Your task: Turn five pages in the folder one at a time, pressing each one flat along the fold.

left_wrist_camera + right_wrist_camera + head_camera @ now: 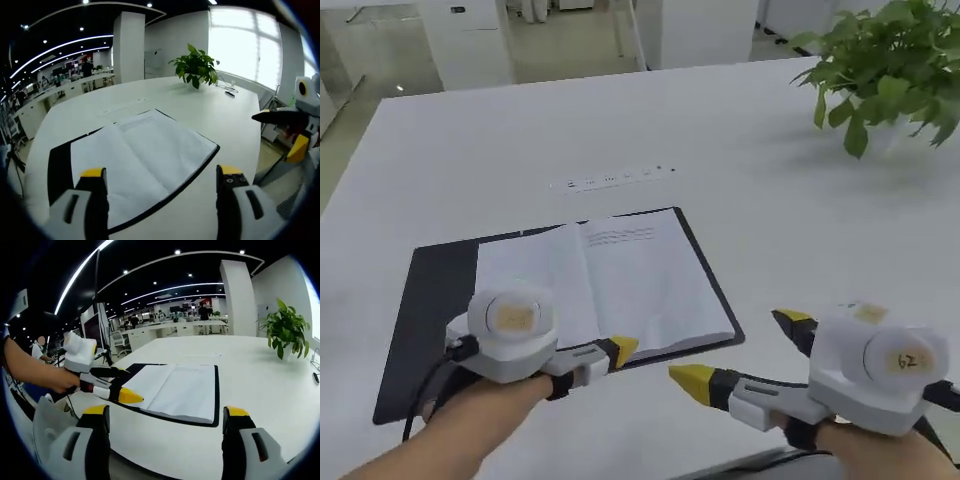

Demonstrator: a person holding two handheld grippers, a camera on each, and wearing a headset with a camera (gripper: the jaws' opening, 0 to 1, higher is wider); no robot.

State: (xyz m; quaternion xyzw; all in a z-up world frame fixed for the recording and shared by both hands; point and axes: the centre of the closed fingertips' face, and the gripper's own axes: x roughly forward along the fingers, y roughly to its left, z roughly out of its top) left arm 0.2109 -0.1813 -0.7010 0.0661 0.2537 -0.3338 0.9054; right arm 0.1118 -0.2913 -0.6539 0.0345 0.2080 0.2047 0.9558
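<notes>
Folder lies open, its page's printed lines too small to read.

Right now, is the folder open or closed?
Open. The folder lies flat, with white pages spread on both sides of the fold.

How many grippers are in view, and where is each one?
2. The left gripper is at the near edge of the open folder, jaws open. The right gripper is beside the folder's near right corner, over the table, jaws open.
</notes>
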